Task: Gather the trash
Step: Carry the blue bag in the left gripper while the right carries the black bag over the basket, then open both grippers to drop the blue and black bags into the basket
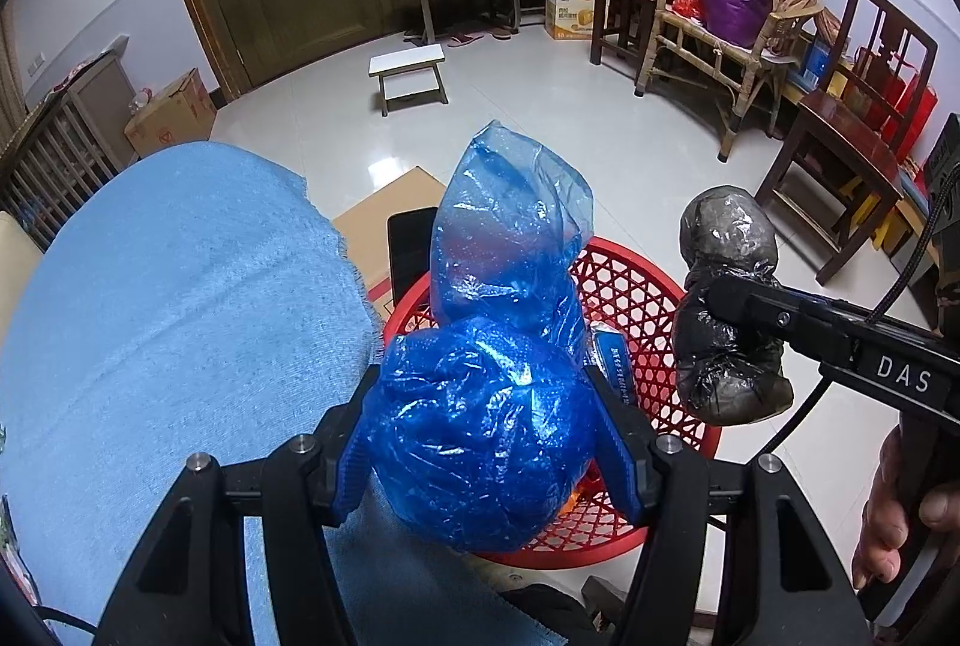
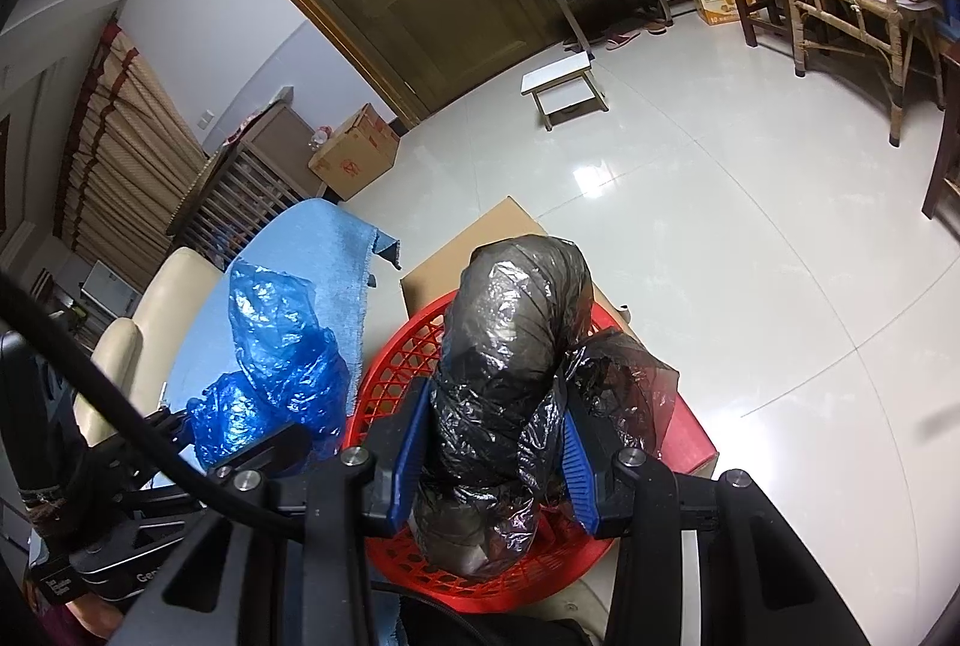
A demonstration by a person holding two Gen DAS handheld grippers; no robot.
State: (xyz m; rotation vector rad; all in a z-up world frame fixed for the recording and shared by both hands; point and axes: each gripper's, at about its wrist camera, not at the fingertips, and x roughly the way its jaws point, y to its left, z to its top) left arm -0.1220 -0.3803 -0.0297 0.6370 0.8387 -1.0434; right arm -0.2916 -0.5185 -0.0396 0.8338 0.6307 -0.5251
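Note:
My left gripper is shut on a crumpled blue plastic bag, its loose top standing up above the jaws. The bag hangs over a red lattice basket. A small blue carton lies in the basket behind the bag. My right gripper is shut on a dark grey plastic bag bundle, held upright over the same red basket. In the left wrist view that grey bundle hangs to the right of the blue bag, over the basket's right rim. The blue bag shows at left in the right wrist view.
A light blue cloth covers a surface left of the basket. The basket rests on a cardboard box. A small white stool, chairs, a rattan bench and boxes stand around the pale tiled floor. A hand grips the right tool.

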